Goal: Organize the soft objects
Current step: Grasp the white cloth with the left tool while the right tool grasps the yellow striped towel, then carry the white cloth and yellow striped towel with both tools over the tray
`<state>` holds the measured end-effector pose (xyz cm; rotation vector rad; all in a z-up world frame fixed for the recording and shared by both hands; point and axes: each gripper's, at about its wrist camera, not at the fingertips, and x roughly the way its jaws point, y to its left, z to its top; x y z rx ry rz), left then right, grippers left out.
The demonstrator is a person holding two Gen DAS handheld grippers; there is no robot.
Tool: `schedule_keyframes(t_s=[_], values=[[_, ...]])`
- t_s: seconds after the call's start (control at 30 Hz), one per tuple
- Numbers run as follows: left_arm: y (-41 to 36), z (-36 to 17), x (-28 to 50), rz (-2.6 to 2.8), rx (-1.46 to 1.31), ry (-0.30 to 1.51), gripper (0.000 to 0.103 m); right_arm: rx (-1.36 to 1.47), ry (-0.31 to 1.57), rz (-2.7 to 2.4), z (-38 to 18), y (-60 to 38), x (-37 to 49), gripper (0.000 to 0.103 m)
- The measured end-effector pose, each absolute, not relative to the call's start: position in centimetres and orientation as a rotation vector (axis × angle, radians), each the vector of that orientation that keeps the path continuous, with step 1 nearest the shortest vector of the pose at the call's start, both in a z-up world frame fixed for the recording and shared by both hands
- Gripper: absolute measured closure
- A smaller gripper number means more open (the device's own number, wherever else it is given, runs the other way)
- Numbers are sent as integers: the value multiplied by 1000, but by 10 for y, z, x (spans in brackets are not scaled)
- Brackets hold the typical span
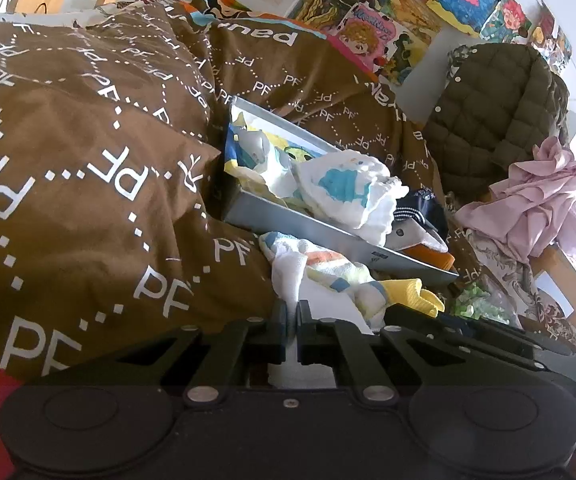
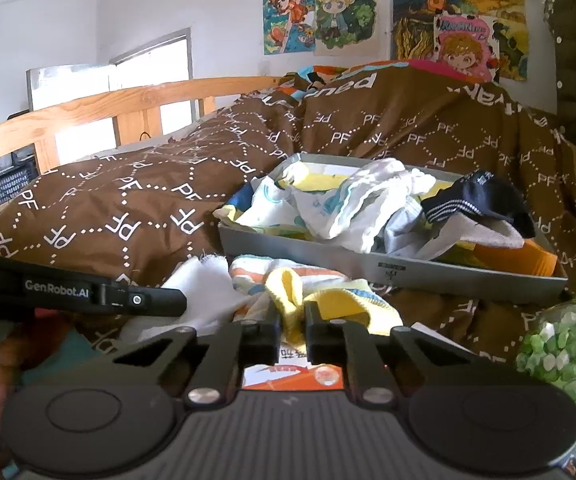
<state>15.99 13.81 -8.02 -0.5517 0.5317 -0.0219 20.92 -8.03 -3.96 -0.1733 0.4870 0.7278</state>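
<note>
A grey tray (image 1: 328, 236) (image 2: 368, 270) lies on the bed, filled with soft cloths: a white cloth with a blue print (image 1: 348, 192) (image 2: 352, 208) and a dark striped sock (image 1: 424, 210) (image 2: 476, 200). In front of it lie a white patterned cloth (image 1: 312, 268) (image 2: 247, 274) and a yellow cloth (image 1: 412, 290) (image 2: 292, 296). My left gripper (image 1: 292, 312) is shut on the white cloth's edge. My right gripper (image 2: 292, 320) is shut on the yellow cloth. The left gripper's body (image 2: 87, 294) shows in the right wrist view.
A brown patterned duvet (image 1: 87, 140) (image 2: 127, 208) covers the bed. A green quilted jacket (image 1: 496, 108) and pink garment (image 1: 544, 200) hang at the right. A wooden bed rail (image 2: 107, 104) runs behind. A green bag (image 2: 560, 340) lies at the right.
</note>
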Motion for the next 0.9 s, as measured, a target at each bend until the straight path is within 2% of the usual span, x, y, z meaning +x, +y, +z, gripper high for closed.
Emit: schedule_keyframes(t_s=[0.43,0.9], values=[[125,-41,146,15,-533,447,101,-127,293,687,2,-100,191,93],[83,7,118,66,-504,369,101,-42,222,663,37,-141,179,95]])
